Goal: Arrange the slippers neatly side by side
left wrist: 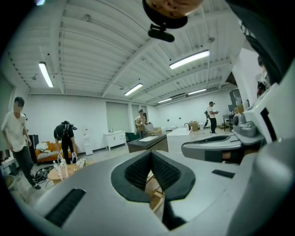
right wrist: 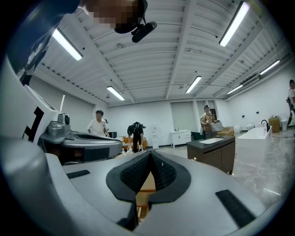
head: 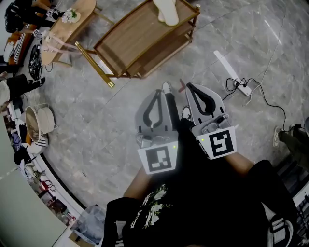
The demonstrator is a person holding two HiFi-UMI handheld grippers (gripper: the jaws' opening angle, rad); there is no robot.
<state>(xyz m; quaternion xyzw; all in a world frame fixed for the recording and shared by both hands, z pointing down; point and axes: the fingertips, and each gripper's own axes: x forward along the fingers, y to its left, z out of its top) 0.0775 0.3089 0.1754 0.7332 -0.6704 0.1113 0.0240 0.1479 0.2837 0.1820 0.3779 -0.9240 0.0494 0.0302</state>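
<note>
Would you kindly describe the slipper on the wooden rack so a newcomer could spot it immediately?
A two-tier wooden rack with gold legs stands on the grey floor in the head view's upper middle. On its top shelf, at the picture's upper edge, lies the slipper: pale cream against the brown wood.

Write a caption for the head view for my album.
Left tool and right tool, both shut and empty, hover near a wooden rack.

The right gripper (right wrist: 150, 156) has its fingers (right wrist: 132, 173) pressed together, nothing between them. The left gripper (right wrist: 83, 144) sits at nine o'clock. A dark cabinet (right wrist: 216, 154) stands at three o'clock, with people (right wrist: 97, 124) beyond.
</note>
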